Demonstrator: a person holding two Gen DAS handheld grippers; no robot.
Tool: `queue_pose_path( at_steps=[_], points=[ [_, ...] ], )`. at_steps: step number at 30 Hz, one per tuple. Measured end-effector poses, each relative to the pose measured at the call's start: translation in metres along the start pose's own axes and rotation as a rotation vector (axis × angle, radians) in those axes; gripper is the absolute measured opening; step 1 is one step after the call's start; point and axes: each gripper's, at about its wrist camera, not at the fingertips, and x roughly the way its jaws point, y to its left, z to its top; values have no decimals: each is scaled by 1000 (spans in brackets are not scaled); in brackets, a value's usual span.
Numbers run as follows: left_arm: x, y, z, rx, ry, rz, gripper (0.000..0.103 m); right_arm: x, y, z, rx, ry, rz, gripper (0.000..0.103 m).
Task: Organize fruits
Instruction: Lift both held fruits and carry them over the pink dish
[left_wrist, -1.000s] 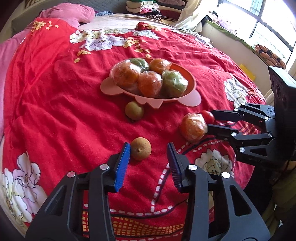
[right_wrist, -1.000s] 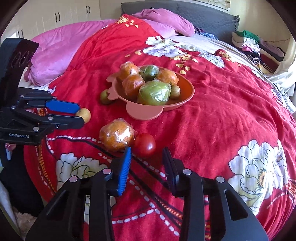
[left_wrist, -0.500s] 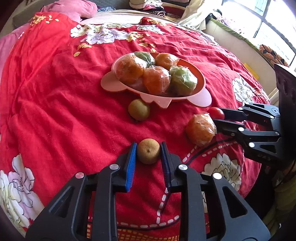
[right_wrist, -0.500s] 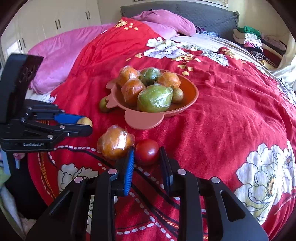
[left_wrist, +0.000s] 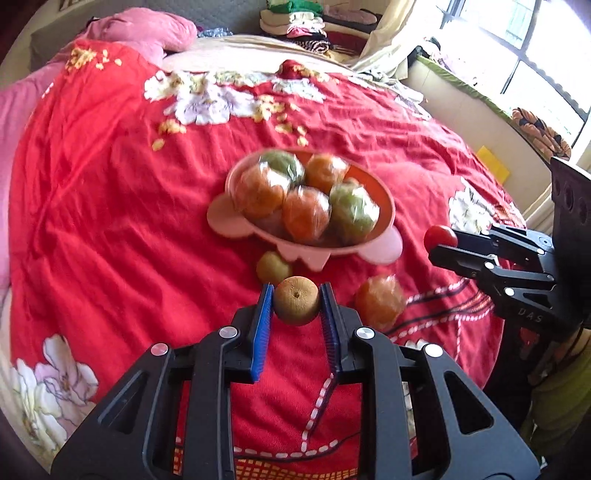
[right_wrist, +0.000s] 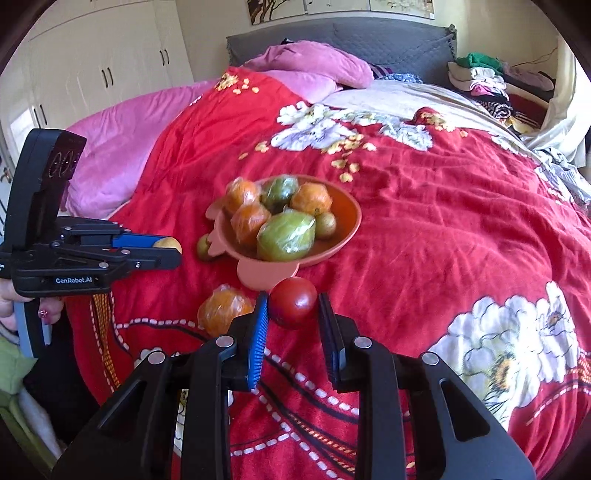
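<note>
Near the fruit bowl (left_wrist: 384, 206), the left gripper (left_wrist: 296, 300) clenched a firm brown fruit (left_wrist: 296, 300) across its middle, while the right gripper (right_wrist: 291, 303) pinched a smooth, bruisable tomato (right_wrist: 293, 302).

You're in a home bedroom. You've got a bed under a red floral quilt (right_wrist: 424, 229), pink pillows (right_wrist: 314, 66) against a grey padded headboard (right_wrist: 388, 40), cream wardrobe doors (right_wrist: 103, 70) along one wall, folded clothes (right_wrist: 480, 79) stacked at the bed's far corner, a window (left_wrist: 517, 48) with daylight on one side, and framed pictures (right_wrist: 332, 5) hung above the headboard.
</note>
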Motion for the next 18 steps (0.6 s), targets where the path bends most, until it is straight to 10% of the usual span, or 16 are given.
queue_pose_path(
  at_steps=[18],
  points=[
    [24,-22,36,43,10,-23,18,-6,-16,37,19,-62,-10,25]
  ],
)
